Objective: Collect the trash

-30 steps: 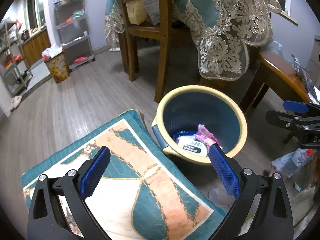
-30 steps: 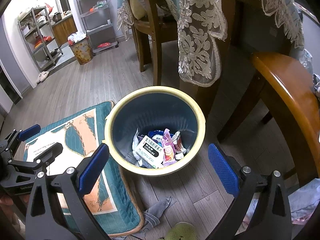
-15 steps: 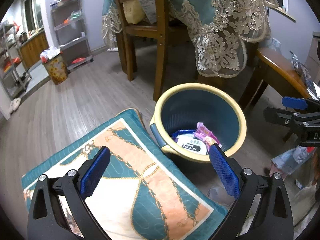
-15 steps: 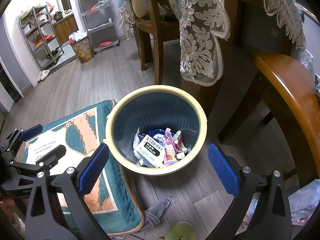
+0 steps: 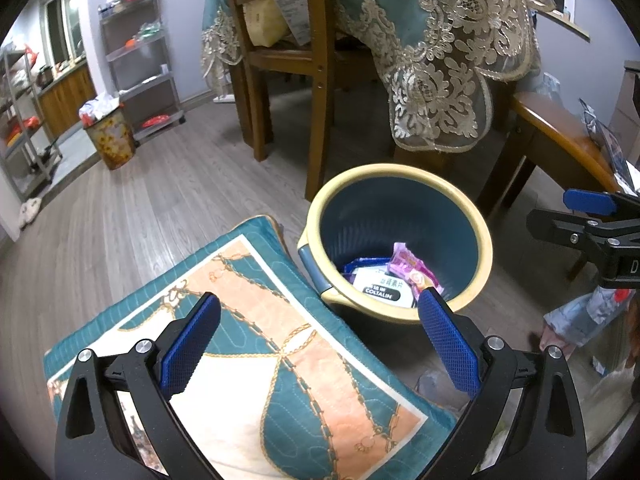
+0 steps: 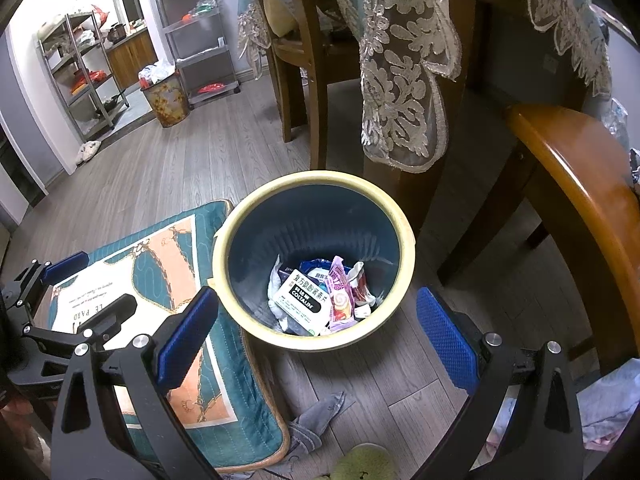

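A blue bin with a yellow rim (image 5: 478, 236) (image 6: 312, 184) stands on the wood floor. In it lie wrappers: a white COLTALIN box (image 6: 306, 296) (image 5: 380, 286) and a pink sachet (image 6: 340, 296) (image 5: 410, 268). My left gripper (image 5: 318, 340) is open and empty, above a teal cushion (image 5: 248, 320), left of the bin. My right gripper (image 6: 316, 340) is open and empty, above the bin's near rim. Each gripper shows in the other's view: the right one at the right edge (image 5: 592, 220), the left one at the lower left (image 6: 60, 300).
The teal cushion (image 6: 160, 264) touches the bin's left side. A grey sock (image 6: 316, 416) and a green slipper (image 6: 362, 464) lie in front of the bin. A chair (image 5: 288, 60), a table with a lace cloth (image 6: 400, 80) and a wooden armrest (image 6: 580, 184) stand behind and right.
Both views have drifted slightly; the bin sits a little further off and higher in the frames. Both grippers stay open and empty.
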The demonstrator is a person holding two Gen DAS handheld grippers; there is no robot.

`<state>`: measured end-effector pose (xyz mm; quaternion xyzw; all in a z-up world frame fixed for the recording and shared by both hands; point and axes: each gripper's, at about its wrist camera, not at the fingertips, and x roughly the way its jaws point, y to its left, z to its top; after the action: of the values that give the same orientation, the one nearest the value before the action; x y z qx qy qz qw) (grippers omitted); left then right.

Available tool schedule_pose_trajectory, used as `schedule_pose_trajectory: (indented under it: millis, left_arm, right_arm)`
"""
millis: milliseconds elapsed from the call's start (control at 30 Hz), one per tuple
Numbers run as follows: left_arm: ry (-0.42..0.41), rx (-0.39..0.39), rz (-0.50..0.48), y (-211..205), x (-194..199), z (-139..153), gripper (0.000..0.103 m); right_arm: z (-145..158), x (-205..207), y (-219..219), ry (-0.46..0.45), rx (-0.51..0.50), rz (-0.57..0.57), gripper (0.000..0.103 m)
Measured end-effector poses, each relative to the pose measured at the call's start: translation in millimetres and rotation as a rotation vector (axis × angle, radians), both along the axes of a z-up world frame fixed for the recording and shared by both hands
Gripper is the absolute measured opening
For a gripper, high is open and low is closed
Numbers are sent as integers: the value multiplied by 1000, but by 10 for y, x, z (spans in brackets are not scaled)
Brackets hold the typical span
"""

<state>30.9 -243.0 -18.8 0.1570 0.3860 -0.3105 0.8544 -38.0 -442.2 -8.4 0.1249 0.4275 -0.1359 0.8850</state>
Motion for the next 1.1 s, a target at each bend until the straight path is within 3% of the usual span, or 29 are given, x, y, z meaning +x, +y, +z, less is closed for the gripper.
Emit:
schedule_pose_trajectory:
  millis: [1100]
  left_arm:
    - [-1,0,-12,-4,-29,6,98]
  right_arm:
    - [1,-1,1,0,3,-2,97]
